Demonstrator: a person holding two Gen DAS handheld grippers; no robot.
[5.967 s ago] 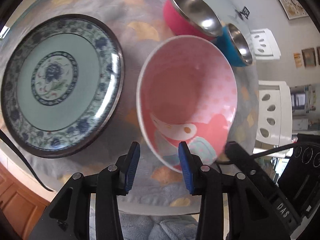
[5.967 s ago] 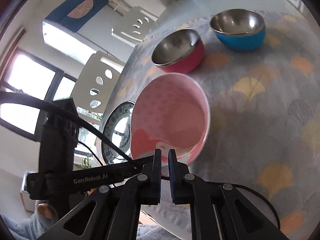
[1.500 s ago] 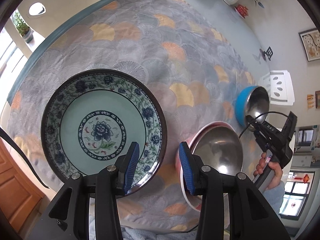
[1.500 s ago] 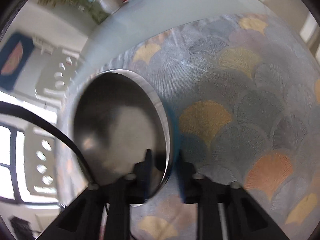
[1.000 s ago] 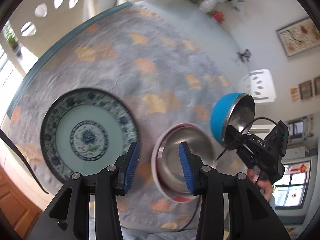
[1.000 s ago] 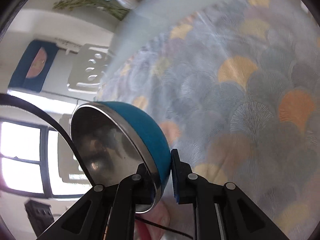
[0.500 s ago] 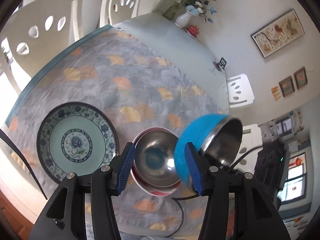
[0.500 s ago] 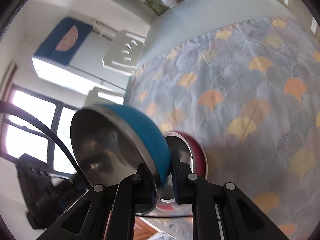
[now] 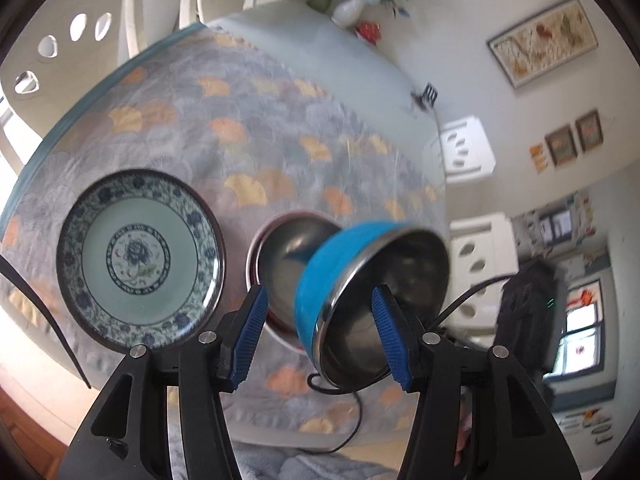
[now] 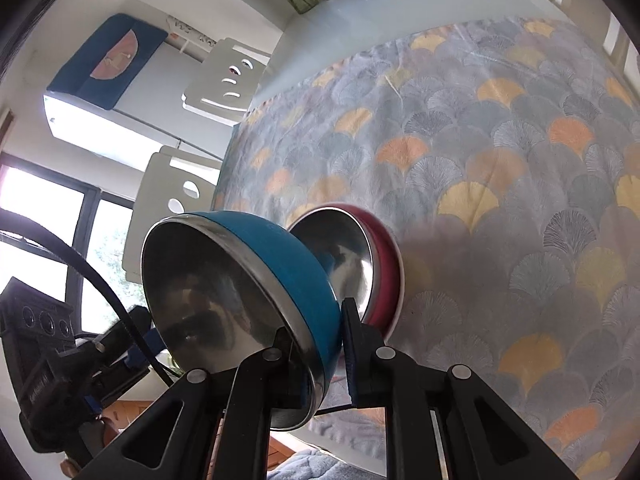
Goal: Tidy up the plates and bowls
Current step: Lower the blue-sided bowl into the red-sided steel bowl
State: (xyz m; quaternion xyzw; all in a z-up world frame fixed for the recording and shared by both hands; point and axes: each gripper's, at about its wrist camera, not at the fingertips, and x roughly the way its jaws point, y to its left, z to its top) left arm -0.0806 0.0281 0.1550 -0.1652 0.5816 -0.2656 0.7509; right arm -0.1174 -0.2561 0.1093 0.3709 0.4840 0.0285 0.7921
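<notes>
My right gripper (image 10: 320, 344) is shut on the rim of the blue steel-lined bowl (image 10: 276, 248) and holds it tilted in the air just in front of the stacked bowls. The blue bowl also shows in the left wrist view (image 9: 320, 280). The red steel-lined bowl (image 10: 380, 248) sits nested in the pink bowl on the table; its steel inside shows in the left wrist view (image 9: 284, 248). The blue-patterned plate (image 9: 140, 256) lies to the left of the stack. My left gripper (image 9: 320, 340) is open and empty above the near table edge.
The table wears a grey cloth with fan patterns (image 10: 500, 160). White chairs (image 10: 228, 80) stand around it. A vase with flowers (image 9: 348, 12) and a small red dish (image 9: 368, 32) sit at the far end.
The right gripper has carried the blue bowl from the far right, through the air, to just in front of the red-in-pink stack. The left gripper has drawn back and opened wider.
</notes>
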